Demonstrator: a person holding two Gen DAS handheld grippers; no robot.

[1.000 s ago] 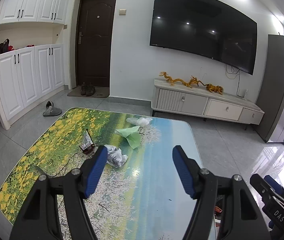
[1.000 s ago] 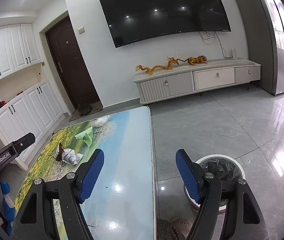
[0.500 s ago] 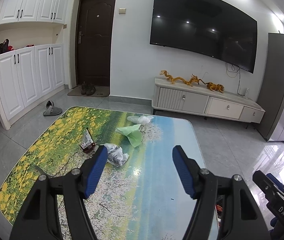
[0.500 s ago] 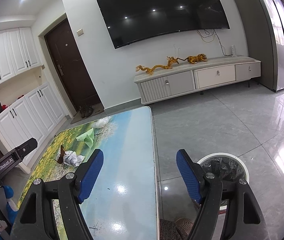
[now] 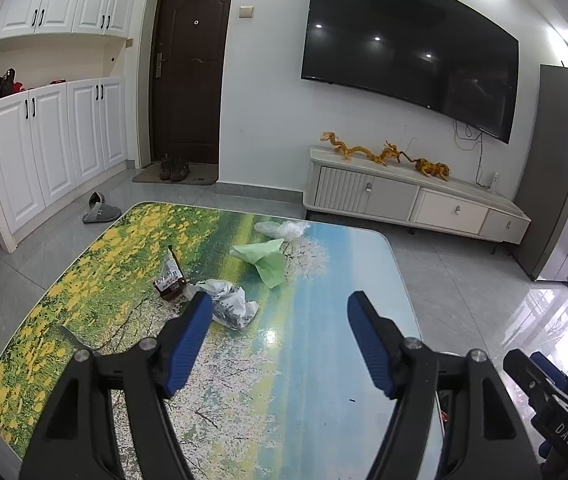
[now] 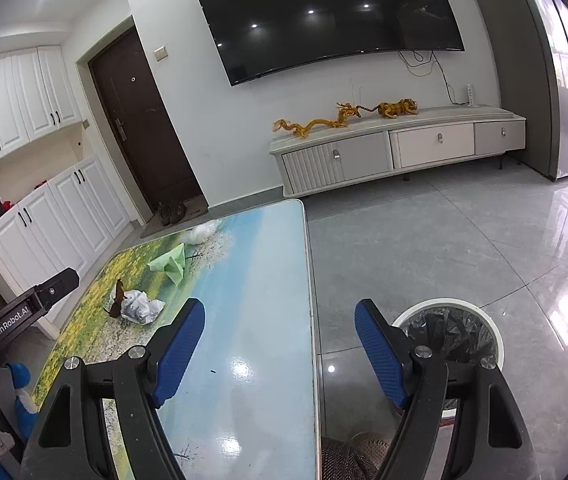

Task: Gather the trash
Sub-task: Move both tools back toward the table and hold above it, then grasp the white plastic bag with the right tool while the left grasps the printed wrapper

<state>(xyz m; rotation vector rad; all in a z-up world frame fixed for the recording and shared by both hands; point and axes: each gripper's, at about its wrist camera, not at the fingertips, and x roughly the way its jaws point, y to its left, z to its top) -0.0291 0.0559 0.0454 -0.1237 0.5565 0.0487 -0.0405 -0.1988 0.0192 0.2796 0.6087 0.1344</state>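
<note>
I hold my left gripper over the tabletop with its jaws wide open and nothing between them, and my right gripper hangs at the tabletop's right edge, jaws also wide open and empty. The trash lies on the tabletop ahead of me: a crumpled white bag just beside a brown wrapper, a green bag further, and a clear bag near the far edge. The bin stands on the floor right of the tabletop.
</note>
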